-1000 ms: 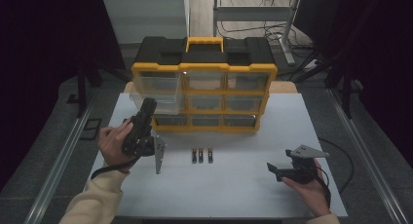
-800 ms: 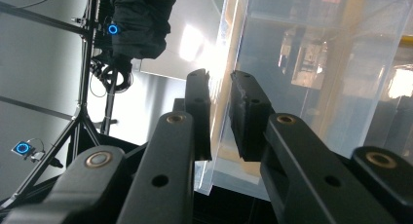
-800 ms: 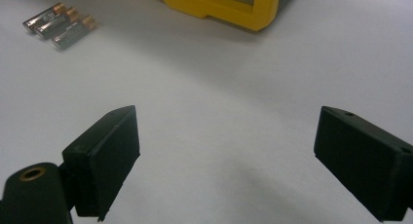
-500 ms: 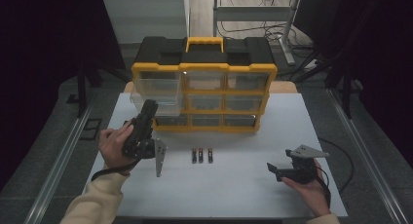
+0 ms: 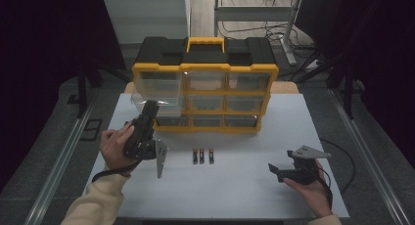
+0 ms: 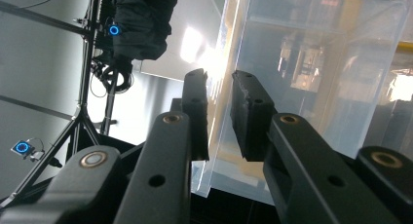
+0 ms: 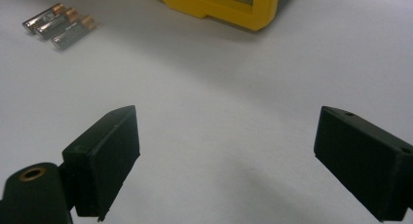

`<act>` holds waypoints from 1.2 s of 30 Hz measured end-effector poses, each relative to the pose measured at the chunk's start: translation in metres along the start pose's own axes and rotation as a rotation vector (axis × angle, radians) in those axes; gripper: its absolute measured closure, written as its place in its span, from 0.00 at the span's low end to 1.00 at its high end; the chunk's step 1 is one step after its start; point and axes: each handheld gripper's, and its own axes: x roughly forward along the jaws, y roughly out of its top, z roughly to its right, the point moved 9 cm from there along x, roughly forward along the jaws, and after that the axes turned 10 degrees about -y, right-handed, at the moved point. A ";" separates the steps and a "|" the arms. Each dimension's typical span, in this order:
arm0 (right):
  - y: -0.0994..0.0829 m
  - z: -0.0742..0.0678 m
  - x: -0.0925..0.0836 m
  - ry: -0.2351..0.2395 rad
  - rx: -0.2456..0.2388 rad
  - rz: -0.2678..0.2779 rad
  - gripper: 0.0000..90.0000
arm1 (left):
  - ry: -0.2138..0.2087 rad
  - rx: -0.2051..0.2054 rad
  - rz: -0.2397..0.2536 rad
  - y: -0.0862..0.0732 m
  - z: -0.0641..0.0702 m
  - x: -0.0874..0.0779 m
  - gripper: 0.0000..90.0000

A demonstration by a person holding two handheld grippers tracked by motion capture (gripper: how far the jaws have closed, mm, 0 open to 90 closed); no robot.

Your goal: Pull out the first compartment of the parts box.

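A yellow and black drawer organizer [image 5: 222,67] stands at the back of the white table. Its top-left clear drawer [image 5: 157,89] is pulled out toward me. My left gripper [image 5: 150,106] reaches up to that drawer. In the left gripper view its jaws [image 6: 219,83] straddle the front wall of the clear drawer [image 6: 311,63] and are shut on it. Three small batteries [image 5: 203,156] lie side by side in front of the organizer. My right gripper [image 5: 274,169] rests low at the right front, open with nothing between its fingers [image 7: 224,136]. The batteries [image 7: 58,24] lie far off to its left.
The organizer's yellow base corner [image 7: 229,12] lies ahead of the right gripper across bare white table [image 5: 235,186]. Metal rails run along both sides of the table. Behind the organizer a stand and tripod legs [image 6: 83,112] show against the pale wall.
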 end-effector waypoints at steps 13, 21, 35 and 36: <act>0.000 0.000 0.000 -0.001 -0.002 -0.003 0.11 | -0.009 -0.068 0.008 -0.001 0.001 -0.002 0.64; 0.000 0.000 0.000 -0.002 -0.001 -0.003 0.11 | -0.126 -0.191 0.052 0.003 0.014 -0.010 0.39; 0.000 0.000 0.001 -0.001 -0.001 -0.004 0.11 | -0.466 -0.396 0.104 0.007 0.049 -0.018 0.18; 0.000 0.000 0.001 -0.001 -0.001 -0.004 0.11 | -0.494 -0.416 0.103 0.008 0.053 -0.018 0.18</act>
